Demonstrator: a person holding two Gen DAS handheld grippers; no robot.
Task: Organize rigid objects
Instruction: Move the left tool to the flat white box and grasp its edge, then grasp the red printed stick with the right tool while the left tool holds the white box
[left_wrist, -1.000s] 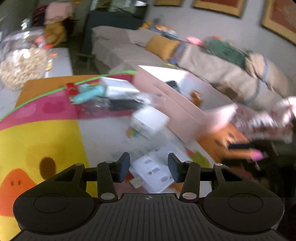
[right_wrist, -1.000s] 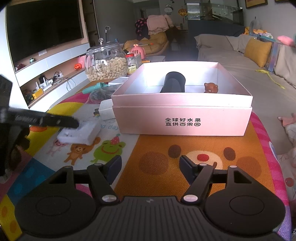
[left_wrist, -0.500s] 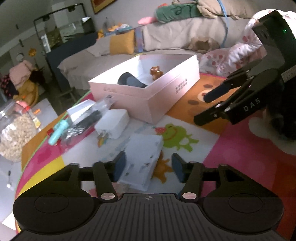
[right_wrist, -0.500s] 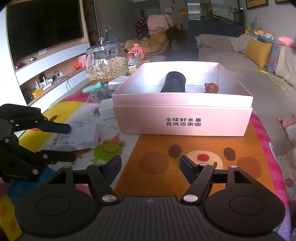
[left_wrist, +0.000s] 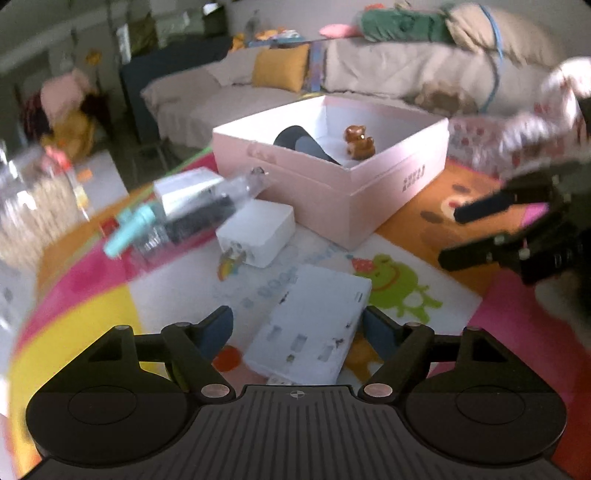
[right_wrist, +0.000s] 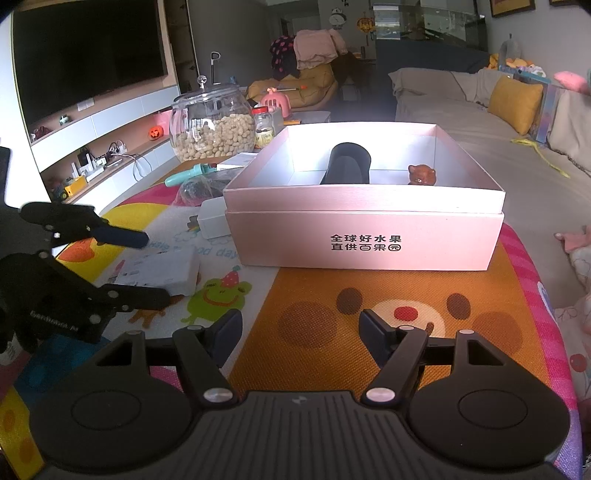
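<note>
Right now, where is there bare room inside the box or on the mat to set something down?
Inside the pink box, the floor left of the dark cylinder and between it and the brown bear figurine is bare. The orange mat before the box is free. It is crowded left of the box: small white box, flat white box, bagged items.

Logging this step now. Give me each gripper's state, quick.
Left gripper: open, holding nothing, its fingers either side of the flat white box on the mat.
Right gripper: open, empty, over the mat in front of the pink box.
</note>
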